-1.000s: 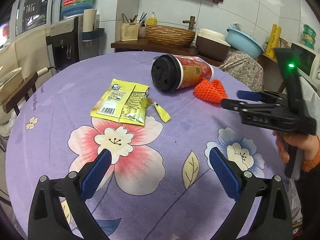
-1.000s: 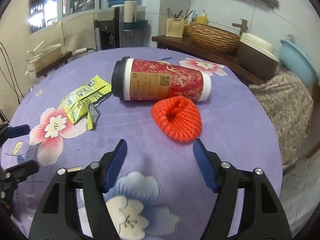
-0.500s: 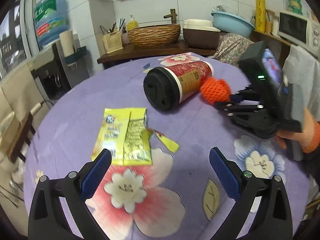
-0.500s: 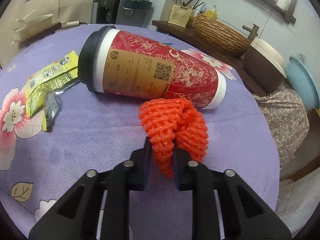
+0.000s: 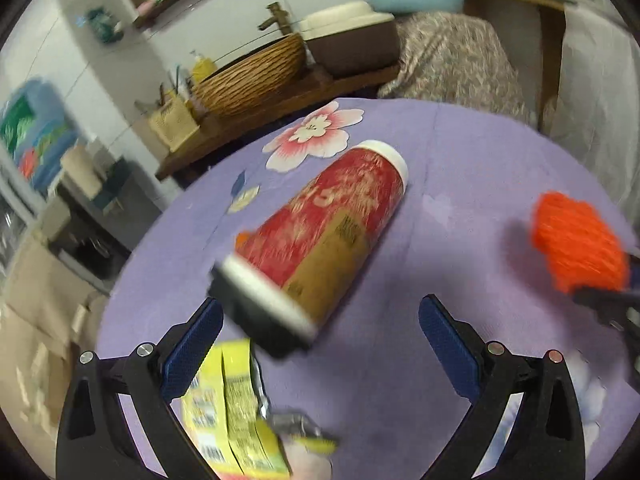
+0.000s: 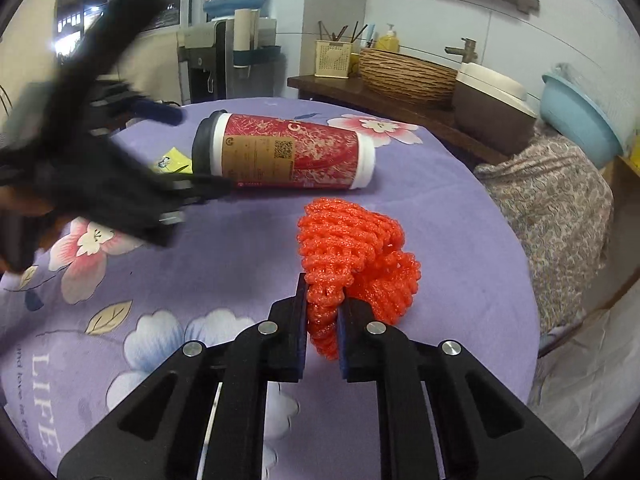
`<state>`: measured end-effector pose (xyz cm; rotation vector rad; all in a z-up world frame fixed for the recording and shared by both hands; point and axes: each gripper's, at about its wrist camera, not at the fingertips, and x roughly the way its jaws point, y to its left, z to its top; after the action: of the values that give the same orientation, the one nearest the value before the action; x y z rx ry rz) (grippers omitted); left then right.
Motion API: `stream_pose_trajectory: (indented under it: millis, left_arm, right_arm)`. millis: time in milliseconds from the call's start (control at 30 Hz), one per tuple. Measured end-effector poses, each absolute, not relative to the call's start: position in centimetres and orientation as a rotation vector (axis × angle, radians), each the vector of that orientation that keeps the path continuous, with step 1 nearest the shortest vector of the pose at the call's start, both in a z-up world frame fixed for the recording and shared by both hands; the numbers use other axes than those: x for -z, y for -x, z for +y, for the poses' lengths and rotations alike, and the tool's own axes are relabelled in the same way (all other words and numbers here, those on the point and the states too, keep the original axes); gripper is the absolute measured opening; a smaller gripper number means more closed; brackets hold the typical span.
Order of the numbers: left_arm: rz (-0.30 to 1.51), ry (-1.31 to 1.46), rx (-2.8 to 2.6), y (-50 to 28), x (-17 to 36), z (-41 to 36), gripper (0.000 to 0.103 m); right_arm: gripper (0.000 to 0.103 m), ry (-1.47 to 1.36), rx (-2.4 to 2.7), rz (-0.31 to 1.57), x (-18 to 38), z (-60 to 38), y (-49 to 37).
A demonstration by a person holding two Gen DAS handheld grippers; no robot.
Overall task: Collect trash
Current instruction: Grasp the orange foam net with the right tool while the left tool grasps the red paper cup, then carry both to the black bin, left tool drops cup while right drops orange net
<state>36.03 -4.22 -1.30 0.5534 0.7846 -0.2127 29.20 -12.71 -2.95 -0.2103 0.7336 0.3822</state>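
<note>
My right gripper point(image 6: 322, 322) is shut on an orange foam net point(image 6: 352, 250), which hangs just above the purple flowered tablecloth point(image 6: 240, 264). A red paper cup with a black lid point(image 6: 286, 156) lies on its side beyond it. In the left wrist view my left gripper point(image 5: 320, 344) is open, with the cup's lid end point(image 5: 260, 316) between its blue pads and no contact visible. A torn yellow snack wrapper point(image 5: 232, 408) lies under that gripper. The net point(image 5: 576, 246) shows at the right, and the left gripper point(image 6: 192, 168) appears blurred by the cup.
Behind the round table a wooden counter holds a wicker basket point(image 6: 404, 74), a brown lidded box point(image 6: 492, 104) and a blue basin point(image 6: 580, 116). A water dispenser point(image 6: 224, 52) stands at the back left. A patterned cloth point(image 6: 556, 188) drapes beside the table's right edge.
My right gripper closed on the orange net and drew it back from the cup. My left gripper swept over the wrapper towards the cup's lid, rolling as it went.
</note>
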Motion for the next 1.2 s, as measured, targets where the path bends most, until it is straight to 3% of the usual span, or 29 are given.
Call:
stream_pose_trajectory:
  millis: [200, 400, 567, 733, 900, 1200]
  left_arm:
    - [0.799, -0.917, 0.180, -40.3, 3.9, -10.4, 0.097]
    - [0.933, -1.055, 0.211, -44.4, 6.0, -12.8, 0.097]
    - [1.103, -0.920, 0.292, -47.9, 6.1, -12.4, 0.097]
    - [1.200, -0.733, 0.351, -49.5, 5.3, -11.0, 0.080]
    - [1.098, -0.719, 0.340, -48.0, 3.4, -10.1, 0.069]
    - [0.894, -0.440, 0.382, -42.7, -5.1, -4.1, 0.067]
  right_arm:
    - [0.013, 0.149, -0.364, 0.745, 2.7, -15.6, -26.8]
    - [0.013, 0.100, -0.364, 0.771, 3.7, -17.5, -25.1]
    - [0.013, 0.072, -0.372, 0.775, 4.2, -18.3, -23.8]
    - [0.013, 0.051, -0.360, 0.774, 4.4, -19.2, -23.2]
    - [0.013, 0.017, -0.342, 0.778, 4.8, -20.2, -23.3]
    - [0.013, -0.052, -0.320, 0.756, 5.0, -21.4, -23.0]
